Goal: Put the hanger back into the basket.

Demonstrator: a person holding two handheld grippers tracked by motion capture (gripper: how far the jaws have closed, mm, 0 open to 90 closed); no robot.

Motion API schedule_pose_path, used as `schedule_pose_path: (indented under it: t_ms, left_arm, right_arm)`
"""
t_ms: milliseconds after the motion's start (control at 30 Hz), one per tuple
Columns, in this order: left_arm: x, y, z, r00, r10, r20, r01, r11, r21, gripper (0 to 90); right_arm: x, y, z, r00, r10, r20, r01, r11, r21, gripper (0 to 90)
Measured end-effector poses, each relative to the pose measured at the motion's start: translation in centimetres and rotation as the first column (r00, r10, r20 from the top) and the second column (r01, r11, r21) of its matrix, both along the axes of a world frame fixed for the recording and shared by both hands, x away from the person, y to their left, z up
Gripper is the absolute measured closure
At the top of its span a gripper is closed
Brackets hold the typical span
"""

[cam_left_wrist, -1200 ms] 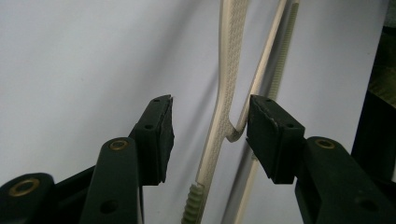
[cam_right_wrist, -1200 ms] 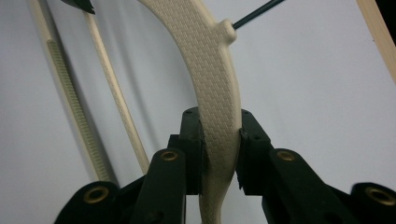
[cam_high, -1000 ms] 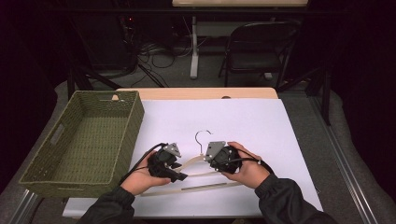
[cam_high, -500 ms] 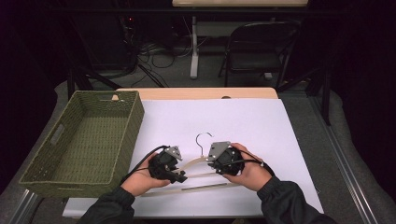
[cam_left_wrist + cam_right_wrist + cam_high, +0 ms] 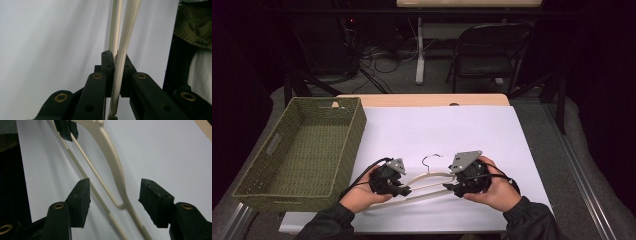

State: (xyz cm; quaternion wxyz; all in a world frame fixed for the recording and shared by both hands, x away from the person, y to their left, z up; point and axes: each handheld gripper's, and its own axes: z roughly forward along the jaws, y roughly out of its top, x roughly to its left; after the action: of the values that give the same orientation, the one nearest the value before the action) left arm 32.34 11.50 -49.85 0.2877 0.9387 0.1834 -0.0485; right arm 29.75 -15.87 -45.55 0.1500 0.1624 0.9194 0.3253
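A cream plastic hanger [image 5: 428, 176] lies on the white table cover, its dark wire hook [image 5: 430, 158] pointing away from me. My left gripper [image 5: 405, 190] has just been closing and is now shut on the hanger's thin bars [image 5: 127, 25], which run up between its pads [image 5: 107, 62]. My right gripper [image 5: 449, 187] has just been opening; it stands open around the hanger's right end [image 5: 110, 152], and its pads [image 5: 82, 192] are clear of the plastic. The left gripper [image 5: 66, 128] also shows far off in the right gripper view, clamped on the bars.
A green woven basket [image 5: 354, 135] stands at the left of the table. White cover [image 5: 462, 130] stretches beyond the hanger to a wooden back edge [image 5: 422, 99]. A dark folding chair [image 5: 492, 50] and cables sit on the floor behind.
The left jaws have closed onto the hanger's bars. The right jaws have opened off the hanger and that hand has drawn slightly right. The hanger's hook has sunk toward me.
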Motion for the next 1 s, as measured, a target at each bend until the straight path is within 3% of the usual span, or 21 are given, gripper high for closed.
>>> schedule_pose_path:
  t_ms: [167,233,333,367,400,500,533,567,633,667,700,767,867,967,1000]
  left_arm:
    - [0.2,0.5,0.2,0.9989,0.043,0.016,-0.043,0.9987,-0.026,86.9]
    - [0.3,0.6,0.4,0.9984,0.054,0.016,-0.054,0.9978,-0.040,87.0]
    - [0.4,0.9,0.6,0.9974,0.068,0.024,-0.067,0.9967,-0.046,87.0]
    - [0.5,1.1,0.8,0.9967,0.080,0.009,-0.079,0.9941,-0.074,87.0]
    - [0.5,1.3,0.9,0.9955,0.094,0.009,-0.093,0.9921,-0.084,87.0]
    - [0.5,1.9,1.5,0.9914,0.129,0.023,-0.126,0.9869,-0.100,87.1]
    - [0.5,1.9,1.5,0.9914,0.129,0.023,-0.126,0.9869,-0.100,87.0]
    - [0.3,2.3,1.7,0.9854,0.168,0.027,-0.164,0.9798,-0.114,87.0]
    - [0.3,2.9,2.0,0.9819,0.189,0.011,-0.185,0.9725,-0.141,87.0]
    - [0.3,2.9,2.0,0.9819,0.189,0.011,-0.185,0.9725,-0.141,87.0]
    - [0.1,3.3,2.5,0.9750,0.222,0.004,-0.219,0.9627,-0.160,87.0]
    - [-0.3,3.8,3.1,0.9685,0.249,0.006,-0.244,0.9544,-0.172,87.0]
    - [-0.8,4.4,4.4,0.9623,0.272,0.015,-0.265,0.9476,-0.179,87.0]
    - [-1.4,5.0,6.1,0.9569,0.287,0.045,-0.276,0.9460,-0.171,86.9]
    - [-1.6,5.3,6.7,0.9547,0.292,0.056,-0.280,0.9454,-0.167,87.0]
  right_arm:
    - [0.6,-1.8,0.3,0.9976,-0.069,0.006,0.069,0.9976,0.011,39.4]
    - [0.9,-2.4,0.1,0.9960,-0.089,0.008,0.088,0.9952,0.041,39.4]
    - [1.1,-3.2,0.2,0.9936,-0.112,-0.013,0.113,0.9933,0.026,39.4]
    - [1.1,-3.4,0.2,0.9930,-0.117,-0.014,0.118,0.9925,0.031,39.4]
    - [1.2,-3.5,-0.1,0.9922,-0.125,-0.004,0.125,0.9900,0.067,39.4]
    - [1.2,-4.1,-0.3,0.9900,-0.140,-0.020,0.140,0.9882,0.061,39.6]
    - [1.3,-4.2,-0.5,0.9894,-0.145,-0.011,0.145,0.9861,0.081,39.6]
    - [1.3,-4.3,-0.6,0.9885,-0.151,-0.013,0.152,0.9849,0.083,39.8]
    - [1.3,-4.7,-0.7,0.9871,-0.159,-0.018,0.160,0.9828,0.092,40.0]
    - [1.3,-4.7,-0.7,0.9871,-0.159,-0.018,0.160,0.9828,0.092,40.0]
    - [1.3,-5.0,-0.9,0.9849,-0.172,-0.023,0.173,0.9793,0.105,40.0]
    - [1.3,-5.3,-1.0,0.9831,-0.181,-0.027,0.183,0.9768,0.111,40.0]
    - [1.3,-5.8,-1.2,0.9808,-0.193,-0.030,0.195,0.9728,0.125,40.2]
    - [1.3,-6.3,-1.4,0.9776,-0.207,-0.040,0.210,0.9714,0.111,40.4]
    - [1.3,-6.4,-1.7,0.9769,-0.211,-0.036,0.214,0.9684,0.129,40.7]
